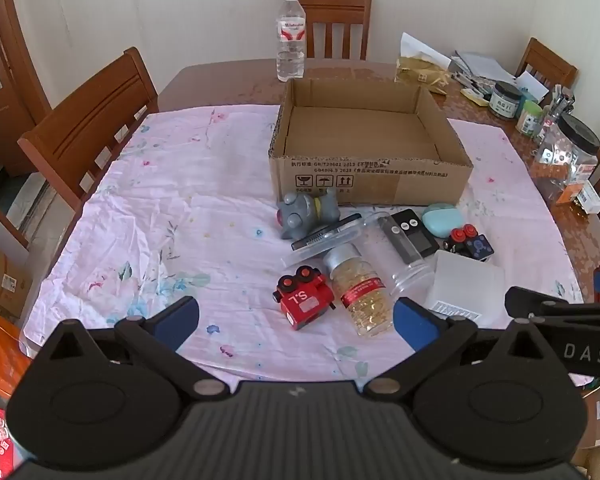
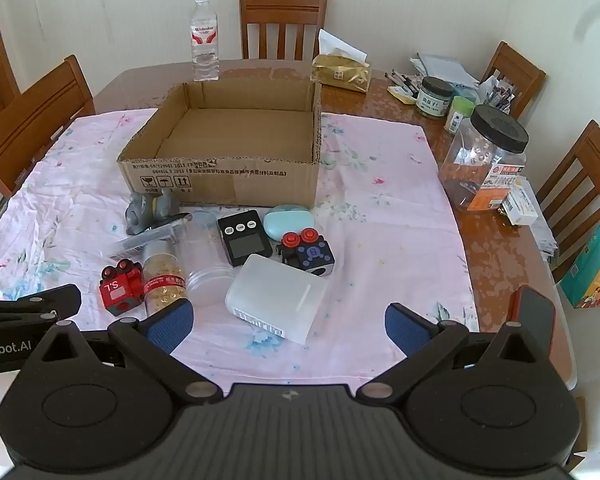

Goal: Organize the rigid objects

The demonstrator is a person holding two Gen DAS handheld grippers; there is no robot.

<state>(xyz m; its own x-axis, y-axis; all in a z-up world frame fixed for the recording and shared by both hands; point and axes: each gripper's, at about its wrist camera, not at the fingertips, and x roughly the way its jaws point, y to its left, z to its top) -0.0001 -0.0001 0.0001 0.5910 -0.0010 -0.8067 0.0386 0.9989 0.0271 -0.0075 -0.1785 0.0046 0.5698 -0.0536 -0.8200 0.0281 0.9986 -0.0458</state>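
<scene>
One cardboard box (image 2: 236, 152), two toy trains (image 2: 121, 290), one grey figure (image 2: 148, 208), one water bottle (image 2: 204, 40), four chairs (image 2: 282, 24).

Pink floral tablecloth (image 2: 380, 216), brown cardboard box (image 2: 236, 176), red toy train (image 1: 305, 302), mint case (image 2: 288, 221).

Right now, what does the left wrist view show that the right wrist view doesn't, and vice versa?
Left wrist only: the left tool, open and empty, above the red toy train; cardboard and orange packaging on the floor at lower left.

Right wrist only: the right tool, open and empty, near the white plastic container; a colourful box off the table's right edge.

Both: the empty cardboard box, water bottle, grey toy, capsule bottle, black timer, teal case, and black-lidded jar.
</scene>
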